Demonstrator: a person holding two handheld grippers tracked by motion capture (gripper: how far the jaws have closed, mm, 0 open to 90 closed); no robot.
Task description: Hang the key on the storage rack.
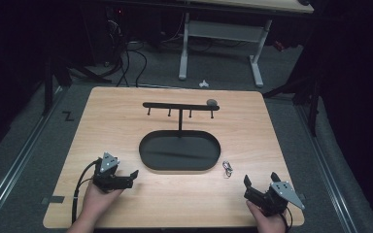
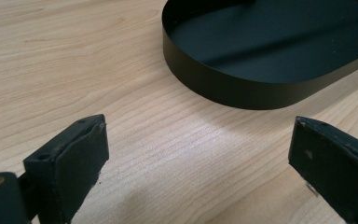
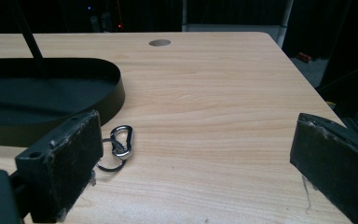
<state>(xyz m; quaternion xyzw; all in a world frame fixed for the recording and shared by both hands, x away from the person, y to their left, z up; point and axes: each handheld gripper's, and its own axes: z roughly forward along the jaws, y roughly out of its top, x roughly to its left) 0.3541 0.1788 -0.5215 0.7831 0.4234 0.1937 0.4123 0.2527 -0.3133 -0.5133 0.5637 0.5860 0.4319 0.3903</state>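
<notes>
Wooden table [image 1: 126,204], pale top, bare over most of its near half. Black oval tray [image 1: 148,153] sits at centre, low upright wall, with a thin post rising from its far side to a cross bar with four hooks [image 1: 179,106]. Small round hole [image 1: 211,102] in the tabletop at the bar's right end. Left gripper [image 1: 134,177] rests at near left, jaws spread with bare wood between them, aimed at the tray's near-left wall. Right gripper [image 1: 261,180] rests at near right, jaws spread wide, nothing held. Smallest item: a silver carabiner clip on a thin ring [image 3: 121,143], lying flat just beside the tray's right end, ahead of the right gripper and toward its left jaw. Likely light, hard, smooth metal; apt to skid or slip. Best pinched across the clip body rather than the wire ring. Open room right of it; tray wall crowds its left side.
</notes>
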